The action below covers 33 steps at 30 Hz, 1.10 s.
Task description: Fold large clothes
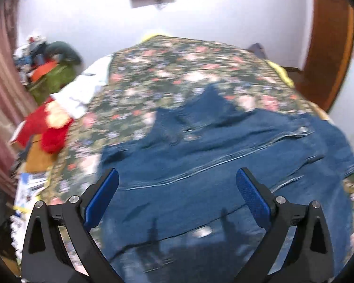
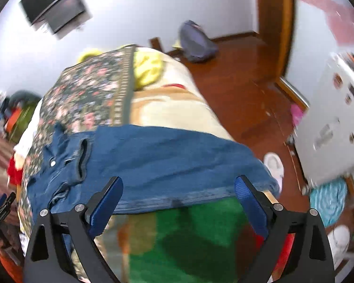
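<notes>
A pair of blue jeans point(image 1: 212, 155) lies spread across the near end of a bed with a floral cover point(image 1: 177, 70). My left gripper point(image 1: 177, 193) is open and empty, hovering just above the jeans. In the right wrist view the jeans point(image 2: 165, 160) lie crosswise, waistband and button at the left, one end hanging toward the bed's right edge. My right gripper point(image 2: 178, 198) is open and empty, above the jeans' near hem. The left gripper point(image 2: 0, 207) shows at the far left of that view.
A red and white garment pile point(image 1: 52, 122) sits at the bed's left edge. A yellow cloth point(image 2: 146, 68) and beige blanket point(image 2: 172, 106) lie on the bed's right. A green and red blanket point(image 2: 188, 240) hangs below. A backpack point(image 2: 195, 42), slippers point(image 2: 275, 165) and a white cabinet point(image 2: 337, 127) stand on the wooden floor.
</notes>
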### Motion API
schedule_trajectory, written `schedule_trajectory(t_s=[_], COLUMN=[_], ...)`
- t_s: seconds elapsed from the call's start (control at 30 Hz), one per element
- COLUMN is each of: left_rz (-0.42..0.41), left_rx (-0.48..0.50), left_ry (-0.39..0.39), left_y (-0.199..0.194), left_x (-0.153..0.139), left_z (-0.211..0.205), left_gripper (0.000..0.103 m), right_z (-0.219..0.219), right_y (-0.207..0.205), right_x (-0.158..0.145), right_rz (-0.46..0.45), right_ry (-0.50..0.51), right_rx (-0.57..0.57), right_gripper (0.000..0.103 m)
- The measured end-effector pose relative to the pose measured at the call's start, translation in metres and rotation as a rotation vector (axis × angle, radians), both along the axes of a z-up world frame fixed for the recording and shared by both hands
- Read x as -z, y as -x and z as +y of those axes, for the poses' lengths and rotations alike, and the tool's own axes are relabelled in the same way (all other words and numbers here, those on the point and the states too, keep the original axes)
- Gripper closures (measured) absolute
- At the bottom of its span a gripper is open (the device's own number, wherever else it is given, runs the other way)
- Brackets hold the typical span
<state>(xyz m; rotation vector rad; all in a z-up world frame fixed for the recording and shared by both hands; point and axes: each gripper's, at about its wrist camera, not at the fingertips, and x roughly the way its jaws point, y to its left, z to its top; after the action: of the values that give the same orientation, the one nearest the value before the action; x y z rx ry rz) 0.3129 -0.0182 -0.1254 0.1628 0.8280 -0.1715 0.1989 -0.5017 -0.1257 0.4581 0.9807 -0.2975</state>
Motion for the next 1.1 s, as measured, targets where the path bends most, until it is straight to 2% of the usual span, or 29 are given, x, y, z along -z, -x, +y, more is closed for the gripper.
schedule_trajectory(t_s=[0.13,0.23,0.4,0.53,0.67,0.77,0.83,0.9,0.93,1.0,1.1], left_rz=[0.057,0.108,0.184,0.227,0.248,0.239,0.236,0.232,0.226,0.210,0.140], left_rx=[0.066,0.096,0.114,0.101,0.077,0.042,0.029,0.015,0.007,-0.006,-0.042], left_ry=[0.065,0.099,0.097,0.079,0.111,0.116,0.123,0.133,0.139,0.152,0.148], left_y=[-0.012,-0.022,-0.036,-0.035,-0.037,-0.036,-0.035,-0.035,-0.033,-0.029,-0.018], left_x=[0.017,0.032,0.059,0.081,0.089,0.086,0.085,0.083,0.081,0.075,0.060], left_z=[-0.035,-0.059,-0.088,-0.094,-0.090,-0.082,-0.076,-0.071,-0.068,-0.061,-0.046], left_gripper=[0.003,0.003,0.003,0.002,0.003,0.003,0.003,0.003,0.003,0.003,0.003], right_z=[-0.027,-0.043,-0.066,-0.080,-0.086,-0.086,-0.083,-0.077,-0.072,-0.067,-0.056], right_y=[0.018,0.029,0.024,0.010,-0.004,-0.017,-0.025,-0.029,-0.030,-0.031,-0.037], right_x=[0.033,0.063,0.101,0.116,0.130,0.133,0.127,0.114,0.104,0.089,0.054], right_rz=[0.053,0.086,0.107,0.079,0.069,0.075,0.053,0.030,0.012,-0.025,-0.092], right_ry=[-0.098,-0.222,-0.378,-0.443,-0.461,-0.417,-0.382,-0.309,-0.259,-0.226,-0.156], right_rx=[0.078,0.122,0.174,0.211,0.253,0.267,0.238,0.223,0.215,0.202,0.183], right_gripper=[0.008,0.008,0.008,0.008,0.010,0.030,0.053,0.067,0.073,0.082,0.084])
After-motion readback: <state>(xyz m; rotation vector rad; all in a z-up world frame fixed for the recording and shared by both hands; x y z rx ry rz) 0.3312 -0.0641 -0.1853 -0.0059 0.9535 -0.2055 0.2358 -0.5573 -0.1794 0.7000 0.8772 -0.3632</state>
